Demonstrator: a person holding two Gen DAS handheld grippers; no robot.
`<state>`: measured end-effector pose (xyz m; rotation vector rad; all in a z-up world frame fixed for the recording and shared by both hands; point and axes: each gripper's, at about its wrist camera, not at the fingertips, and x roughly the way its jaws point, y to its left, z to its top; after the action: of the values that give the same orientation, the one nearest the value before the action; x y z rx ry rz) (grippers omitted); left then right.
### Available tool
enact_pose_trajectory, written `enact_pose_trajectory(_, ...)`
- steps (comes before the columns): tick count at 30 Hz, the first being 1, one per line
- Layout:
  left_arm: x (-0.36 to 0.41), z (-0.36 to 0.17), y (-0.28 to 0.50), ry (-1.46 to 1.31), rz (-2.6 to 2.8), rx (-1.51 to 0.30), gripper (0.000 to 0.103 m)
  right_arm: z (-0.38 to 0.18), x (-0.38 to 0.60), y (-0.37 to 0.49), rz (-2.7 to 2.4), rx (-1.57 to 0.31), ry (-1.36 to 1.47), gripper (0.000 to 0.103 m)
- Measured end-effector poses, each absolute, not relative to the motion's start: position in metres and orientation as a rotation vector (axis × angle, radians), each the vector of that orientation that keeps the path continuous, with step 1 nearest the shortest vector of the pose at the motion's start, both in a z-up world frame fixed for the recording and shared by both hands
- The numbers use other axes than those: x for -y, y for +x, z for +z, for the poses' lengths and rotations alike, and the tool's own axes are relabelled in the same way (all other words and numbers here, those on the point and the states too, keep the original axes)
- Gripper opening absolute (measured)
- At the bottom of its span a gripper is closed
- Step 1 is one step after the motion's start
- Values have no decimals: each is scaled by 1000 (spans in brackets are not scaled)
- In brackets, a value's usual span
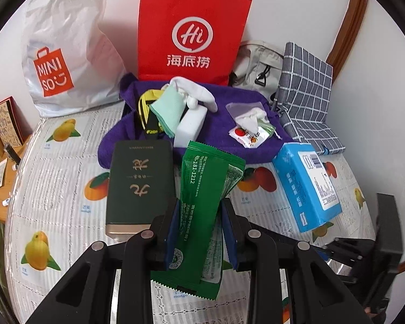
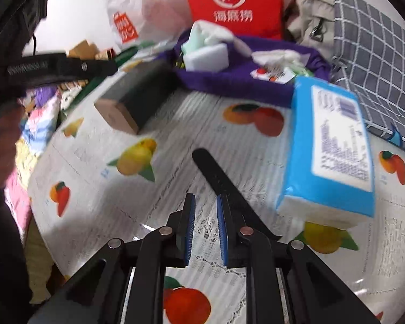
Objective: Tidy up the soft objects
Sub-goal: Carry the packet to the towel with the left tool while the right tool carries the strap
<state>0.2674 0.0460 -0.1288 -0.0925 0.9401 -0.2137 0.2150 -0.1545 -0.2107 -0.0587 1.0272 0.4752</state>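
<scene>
Right now, left gripper point(image 1: 199, 232): blue-padded fingers point(image 1: 172, 232) clamped on a long green foil sachet pack point(image 1: 202, 202), which hangs above the desk with its printed back toward the camera.
Right gripper point(image 2: 205, 229): fingers point(image 2: 189, 229) close together with a narrow gap, nothing between them, hovering low over the desk; the view is blurred.
Desk point(image 1: 67, 167): covered in a white cloth printed with fruit.
Dark green rectangular box with gold lettering point(image 1: 140, 186): lying flat just left of the sachet pack, its far end touching the purple towel.
Purple towel point(image 1: 218, 132): spread at the back of the desk, carrying the soft things.
On the towel: a mint-green folded cloth point(image 1: 166, 109) leaning on a white sponge block point(image 1: 190, 127), a white sock point(image 1: 194, 90) behind them, a black and yellow strap point(image 1: 148, 116) to the left, a small tissue packet with fruit print point(image 1: 249, 133) to the right.
Blue plastic pack of tissues point(image 2: 332, 156): lying on the desk right of the right gripper, near the towel's edge.
Black strip point(image 2: 224, 186): flat on the desk just beyond the right gripper.
Backdrop: red paper carrier bag point(image 1: 191, 32) upright behind the towel, white plastic shopping bag point(image 1: 64, 54) to its left, grey checked fabric point(image 1: 305, 89) and beige bag point(image 1: 259, 64) to its right.
</scene>
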Motion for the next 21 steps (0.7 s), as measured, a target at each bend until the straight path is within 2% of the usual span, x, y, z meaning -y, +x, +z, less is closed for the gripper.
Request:
enact_pose_trajectory(4,-45,-136,267,-87,-224,-949,29,-227,145,222,444,-1036,-124,19)
enact_pose_trajectory(6,-45,-137,267,-88,-230,-949,29,-233,141,226,416,-1032,-163,26)
enact_pose_trajectory(7,-44,-137,267,-87,-235,-948,29,-235,139,227,418,-1023,-175,33)
enact_pose_trajectory(8,-44,-137,268,-88,-236,-946,29,-234,137,227,426,-1015,-180,45)
enact_pose_trajectory(10,-44,-137,269,-88,-244,-944,29,-237,132,228,442,-1006,-195,55)
enact_pose_trajectory(13,-44,-139,268,-89,-254,-945,29,-242,130,232,409,-980,-201,56)
enact_pose_trajectory(15,-43,-141,268,-90,-258,-947,29,-241,134,235,398,-989,-176,45)
enact_pose_trajectory(16,-44,-143,267,-93,-261,-949,29,-241,137,235,384,-988,-173,28)
enact_pose_trajectory(21,-48,-148,265,-109,-269,-954,29,-238,148,239,415,-1062,-107,19)
